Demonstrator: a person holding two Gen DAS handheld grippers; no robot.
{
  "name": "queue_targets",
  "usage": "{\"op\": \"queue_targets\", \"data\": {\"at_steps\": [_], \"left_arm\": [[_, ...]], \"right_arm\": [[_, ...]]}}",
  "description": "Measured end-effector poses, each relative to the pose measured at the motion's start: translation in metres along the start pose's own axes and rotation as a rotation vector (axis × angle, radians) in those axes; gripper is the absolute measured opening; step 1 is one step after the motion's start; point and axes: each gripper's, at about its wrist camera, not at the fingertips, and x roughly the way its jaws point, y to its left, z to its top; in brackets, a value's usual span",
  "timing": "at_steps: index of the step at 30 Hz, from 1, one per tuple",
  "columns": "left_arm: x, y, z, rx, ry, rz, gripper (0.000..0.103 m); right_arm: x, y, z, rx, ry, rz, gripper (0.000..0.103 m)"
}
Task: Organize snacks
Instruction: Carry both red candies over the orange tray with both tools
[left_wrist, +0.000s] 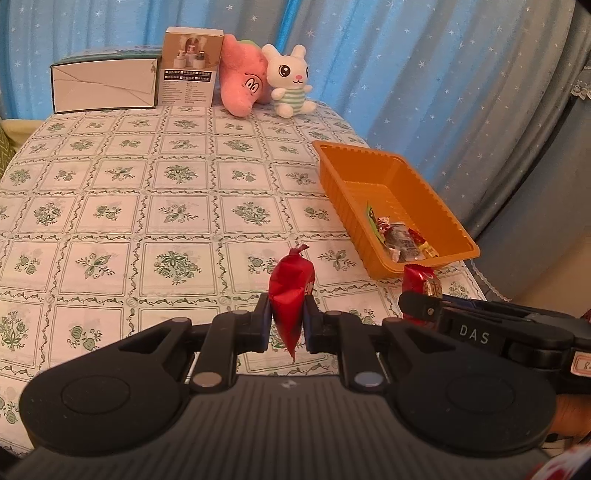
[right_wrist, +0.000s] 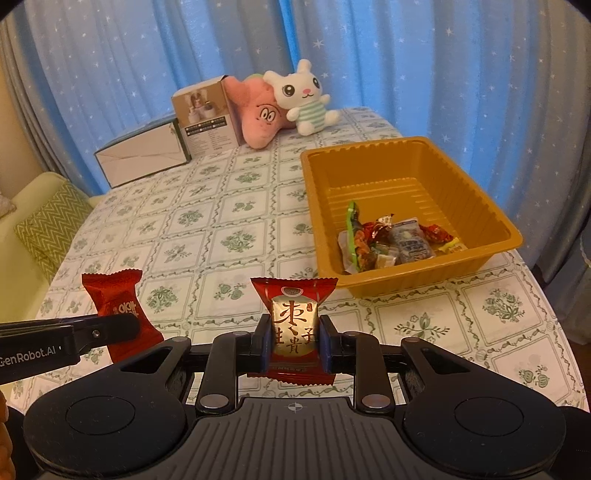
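Pinching a crinkled plain red foil snack packet (left_wrist: 290, 295) edge-on, the left gripper (left_wrist: 287, 317) has both black fingers w/ blue pads pressed against the packet's sides, held above the floral green-and-white tablecloth (left_wrist: 147, 206). Right gripper (right_wrist: 293, 341) clamps a red-and-gold sachet printed w/ Chinese characters (right_wrist: 294, 325) flat-on between its pads, just right of the left one (each shows at the edge of the other's view). Beyond and to the right sits an orange ribbed plastic tray (right_wrist: 406, 155) near the table's right edge, w/ a small heap of mixed wrapped snacks (right_wrist: 391, 242) in its near corner. At the far end: a white flat carton (left_wrist: 103, 86), a tan product box (left_wrist: 190, 68), a pink plush (left_wrist: 242, 83) and a white bunny plush (left_wrist: 290, 79), touching. Blue star-print curtains (left_wrist: 406, 66) hang behind.
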Motion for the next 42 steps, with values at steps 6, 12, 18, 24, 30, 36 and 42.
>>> {"op": "queue_targets", "data": {"at_steps": [6,12,18,24,30,36,42], "left_arm": [[0.004,-0.010,0.002,0.007,0.006,-0.014,0.015],[0.011,-0.021,0.006,0.021,0.013,-0.030,0.015],[0.017,-0.033,0.009,0.040,0.019,-0.044,0.015],[0.025,-0.046,0.012,0.055,0.026,-0.059,0.015],[0.032,-0.060,0.017,0.071,0.032,-0.080,0.015],[0.041,-0.073,0.021,0.085,0.039,-0.099,0.015],[0.050,-0.084,0.024,0.094,0.046,-0.115,0.015]], "right_arm": [[-0.004,-0.009,0.001,0.019,-0.008,-0.006,0.026],[-0.006,-0.020,0.002,0.037,-0.012,-0.016,0.026],[-0.008,-0.032,0.004,0.058,-0.018,-0.031,0.026],[-0.008,-0.045,0.006,0.083,-0.024,-0.041,0.026],[-0.012,-0.059,0.010,0.105,-0.037,-0.056,0.026],[-0.013,-0.073,0.014,0.126,-0.048,-0.071,0.026],[-0.014,-0.082,0.015,0.139,-0.051,-0.081,0.026]]}}
